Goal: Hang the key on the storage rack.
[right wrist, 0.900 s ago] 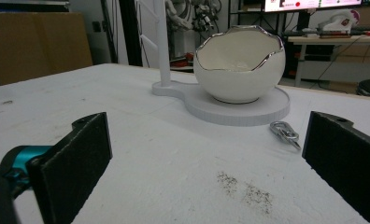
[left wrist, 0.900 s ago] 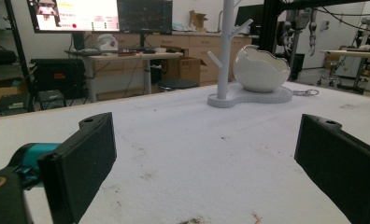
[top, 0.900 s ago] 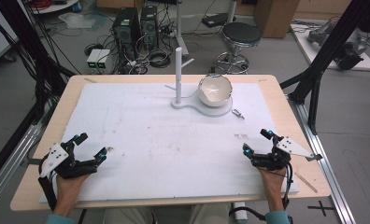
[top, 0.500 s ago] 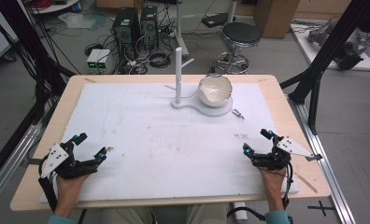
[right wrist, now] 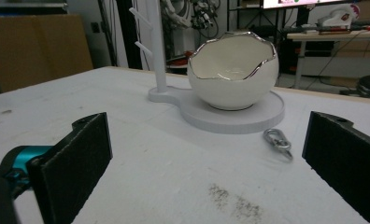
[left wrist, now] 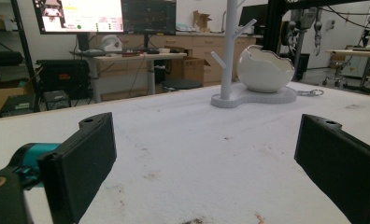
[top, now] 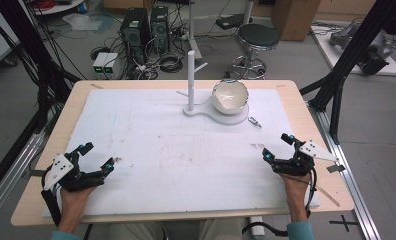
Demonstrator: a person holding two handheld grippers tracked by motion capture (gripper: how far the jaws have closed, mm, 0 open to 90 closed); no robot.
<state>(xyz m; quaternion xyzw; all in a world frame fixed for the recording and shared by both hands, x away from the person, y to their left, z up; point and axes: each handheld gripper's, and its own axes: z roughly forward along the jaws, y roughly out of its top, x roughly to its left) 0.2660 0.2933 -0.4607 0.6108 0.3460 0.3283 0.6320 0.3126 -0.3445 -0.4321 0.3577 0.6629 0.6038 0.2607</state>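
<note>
A: Resting at the near edge, both grippers are being held low on the white mat point(top: 176, 150), left gripper point(top: 97, 159) near the left corner, right gripper point(top: 277, 146) near the right. Jaws on each are being kept wide apart, nothing held between them.

B: Step in hand?

A: Start, as judged. Nothing is being touched. The clip point(top: 255, 121) is lying on the mat just beside the stand base point(top: 236, 119), on its right, well apart from both grippers. It is the nearest loose thing to the right gripper.

B: Next move?

A: Probably a forward reach by the right gripper, jaws lowered around the clip. A flat, small metal piece; a low, square approach is being called for, or it may be pushed along the mat.

B: Differences between views?

A: From the right gripper view the clip point(right wrist: 277, 141) is being shown as an oval ring, and the bowl point(right wrist: 233, 70) with a jagged silver rim, empty inside. From the left gripper view the post's pegs point(left wrist: 217, 59) are being seen side-on. From the high view the spacing of everything is being given.
</note>
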